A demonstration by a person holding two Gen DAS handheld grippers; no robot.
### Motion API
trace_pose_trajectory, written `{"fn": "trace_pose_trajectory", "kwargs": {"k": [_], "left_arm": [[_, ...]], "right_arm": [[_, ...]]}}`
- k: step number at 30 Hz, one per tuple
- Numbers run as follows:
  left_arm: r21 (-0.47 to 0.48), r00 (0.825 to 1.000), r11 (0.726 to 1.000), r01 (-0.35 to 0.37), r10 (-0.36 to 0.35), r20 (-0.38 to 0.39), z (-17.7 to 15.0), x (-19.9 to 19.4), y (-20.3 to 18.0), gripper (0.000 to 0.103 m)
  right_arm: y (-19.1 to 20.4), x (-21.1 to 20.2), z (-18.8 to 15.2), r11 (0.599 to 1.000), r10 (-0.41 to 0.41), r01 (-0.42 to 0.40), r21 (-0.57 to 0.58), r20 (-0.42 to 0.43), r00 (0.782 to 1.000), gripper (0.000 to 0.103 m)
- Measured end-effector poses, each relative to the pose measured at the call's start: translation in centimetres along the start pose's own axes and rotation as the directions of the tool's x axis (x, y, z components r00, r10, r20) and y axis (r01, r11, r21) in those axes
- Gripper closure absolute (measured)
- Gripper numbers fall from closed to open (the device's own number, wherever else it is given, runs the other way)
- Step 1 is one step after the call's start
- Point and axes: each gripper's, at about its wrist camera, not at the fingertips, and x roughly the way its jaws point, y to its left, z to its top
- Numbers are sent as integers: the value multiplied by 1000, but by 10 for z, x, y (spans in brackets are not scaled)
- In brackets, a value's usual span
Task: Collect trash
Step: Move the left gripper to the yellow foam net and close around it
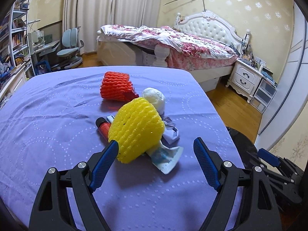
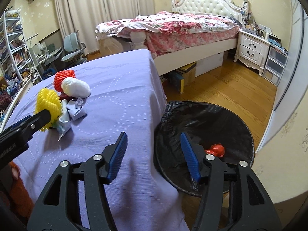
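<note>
bedroom, floral bed [image 1: 192,46] at the back, wood floor, table under a purple cloth [image 1: 57,115] up front. trash piled mid-cloth: orange foam net [image 1: 116,86] farthest back, white wad [image 1: 155,96] just right of it, yellow foam net [image 1: 136,130] nearest, sitting over a red tube [image 1: 103,128] with a black cap, some crumpled bluish paper [image 1: 171,130] and a flat white-blue wrapper [image 1: 167,158].

left gripper [image 1: 156,148] spread wide, nothing clamped. left fingertip [image 1: 113,148] right against the near edge of the yellow net, maybe touching, hard to call. right fingertip well off to the side over bare cloth, past the wrapper. from the right wrist view, one black finger pressed up beside the yellow net [image 2: 48,104], the rest of the pile just behind it.

right gripper [image 2: 154,142] also wide apart and holding nothing, hanging over the table's right edge. left finger over cloth, right finger over the bin [image 2: 246,134].

bin on the floor tight against the table's right side, black liner, one red scrap [image 2: 216,150] down inside. rest of the trash not yet in, sitting on the cloth.
</note>
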Motion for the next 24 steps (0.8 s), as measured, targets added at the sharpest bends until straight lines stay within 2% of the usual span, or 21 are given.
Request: {"fn": "trace_pose_trajectory", "kwargs": {"k": [3,6,8,17,24], "left_arm": [[1,1000,1000,-19,19,7,5,8,6,22],[-14,1000,1000,-7,7,1,6,13,15,22],[-15,1000,1000,-7,7,-2,5,13,18,31],[-30,999,999,-22,21,-28,-3,14,36,55],[-65,999,997,-40,37,-40,-10,9,57,58]], "right_arm": [[7,1,1,1000,8,-8,-16,-5,1000,44],[16,3,2,999,16,-16,-32,-11,1000,44],[21,4,0,999,21,-21,-43,-15,1000,44],[38,8,-3,996,40,-43,-80,-36,999,44],[47,8,-6,994,47,-51,-97,-41,998,44]]}}
